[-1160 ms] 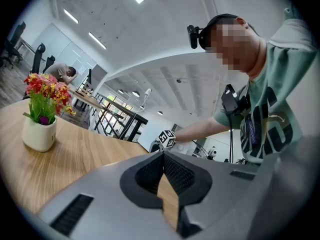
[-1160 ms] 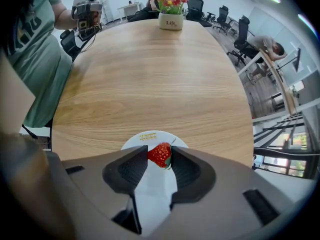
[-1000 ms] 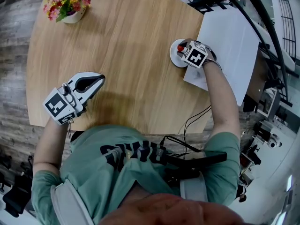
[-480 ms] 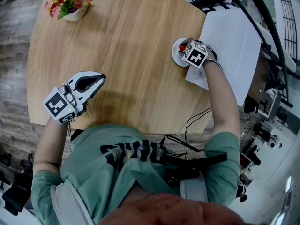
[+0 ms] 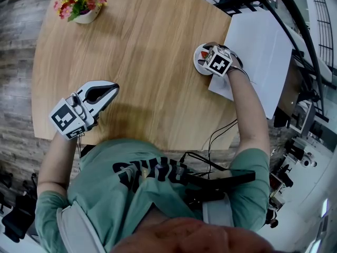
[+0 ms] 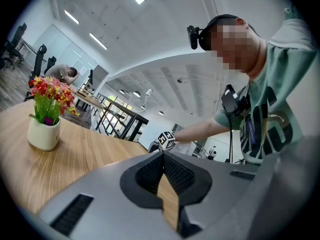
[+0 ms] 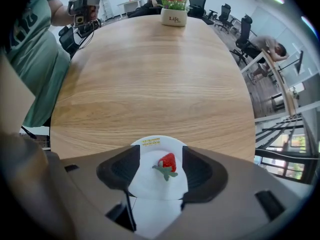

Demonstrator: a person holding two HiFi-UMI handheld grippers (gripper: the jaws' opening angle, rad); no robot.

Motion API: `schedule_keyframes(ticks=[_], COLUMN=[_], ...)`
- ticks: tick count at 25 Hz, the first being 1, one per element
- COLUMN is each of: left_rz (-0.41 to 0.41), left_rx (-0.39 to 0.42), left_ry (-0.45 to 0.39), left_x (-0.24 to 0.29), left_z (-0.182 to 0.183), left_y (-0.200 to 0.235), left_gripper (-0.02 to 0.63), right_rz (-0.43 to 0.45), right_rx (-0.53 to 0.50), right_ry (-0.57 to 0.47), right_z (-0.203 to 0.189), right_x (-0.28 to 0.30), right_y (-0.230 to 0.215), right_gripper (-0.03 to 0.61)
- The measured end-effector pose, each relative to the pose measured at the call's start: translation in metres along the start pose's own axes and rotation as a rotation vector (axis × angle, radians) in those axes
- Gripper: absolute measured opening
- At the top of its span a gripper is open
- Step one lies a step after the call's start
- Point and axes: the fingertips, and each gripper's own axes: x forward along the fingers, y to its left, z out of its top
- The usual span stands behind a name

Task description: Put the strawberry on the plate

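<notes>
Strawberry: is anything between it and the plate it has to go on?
Nothing visible. The strawberry already lies on the white plate. The right hand-held gripper has just been opening its jaws; they stand apart on either side of the strawberry, not pressing it.

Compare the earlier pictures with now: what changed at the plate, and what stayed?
The right gripper has just opened its jaws, letting go of the strawberry, which lies on the plate between them, untouched. The left gripper, jaws shut and empty, stayed put, as did the flower pot.
</notes>
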Motion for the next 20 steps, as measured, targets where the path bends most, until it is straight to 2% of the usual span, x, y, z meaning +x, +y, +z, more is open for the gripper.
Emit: schedule_keyframes(ticks=[15, 17, 20], left_rz=[0.033, 0.045, 0.060], left_rx=[0.059, 0.062, 0.065], left_ry=[-0.067, -0.084, -0.110], left_x=[-0.051, -0.066, -0.094], left_z=[0.032, 0.035, 0.041], left_y=[-0.019, -0.022, -0.030], left_gripper=[0.005, 0.005, 0.005], right_rz=[-0.088, -0.106, -0.132], right_rx=[0.045, 0.077, 0.180], right_ry=[-0.067, -0.104, -0.182], right_z=[0.037, 0.047, 0.058], right_x=[-0.066, -0.080, -0.104], right_y=[0.008, 0.011, 0.020], right_gripper=[0.250, 0.250, 0.249])
